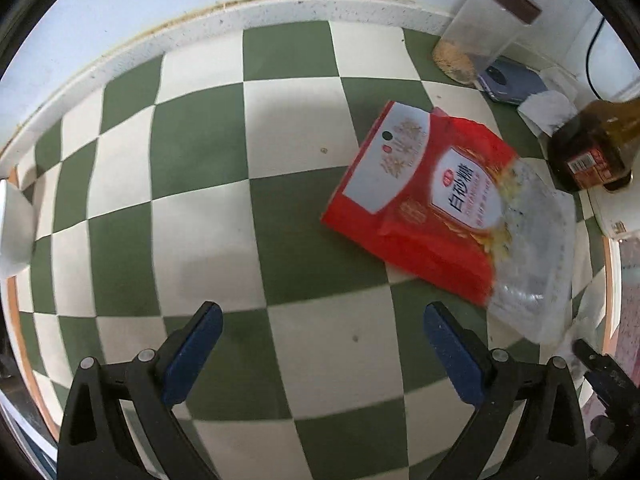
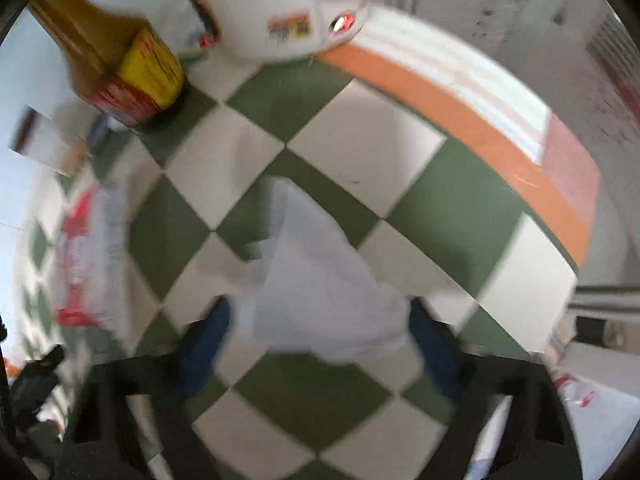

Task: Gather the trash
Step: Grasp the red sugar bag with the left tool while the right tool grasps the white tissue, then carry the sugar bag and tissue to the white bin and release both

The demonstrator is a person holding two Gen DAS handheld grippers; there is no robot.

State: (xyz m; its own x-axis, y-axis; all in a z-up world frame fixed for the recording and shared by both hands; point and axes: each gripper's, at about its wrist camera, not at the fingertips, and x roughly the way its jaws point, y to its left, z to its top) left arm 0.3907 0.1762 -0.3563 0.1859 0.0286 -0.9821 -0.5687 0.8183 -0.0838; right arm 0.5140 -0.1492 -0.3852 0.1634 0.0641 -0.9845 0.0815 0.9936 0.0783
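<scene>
A crumpled white tissue (image 2: 316, 280) lies on the green-and-white checked cloth (image 2: 360, 152), right between the blue pads of my right gripper (image 2: 320, 308). The jaws stand partly closed and the tissue's sides meet both pads; this view is blurred. A red and clear sugar bag (image 1: 432, 204) lies flat on the cloth (image 1: 200, 140), to the right of and beyond my left gripper (image 1: 322, 310). The left gripper is open, pointing down at bare cloth with nothing between its fingers. The same bag shows blurred at the left of the right wrist view (image 2: 88, 256).
A clear jar with a brown lid (image 1: 480, 28), a blue-grey device (image 1: 512, 80) and a dark sauce bottle (image 1: 592, 148) stand at the far right by the wall. A white appliance (image 2: 272, 4) stands beside the bottle (image 2: 108, 52). The table's orange edge (image 2: 480, 120) runs at the right.
</scene>
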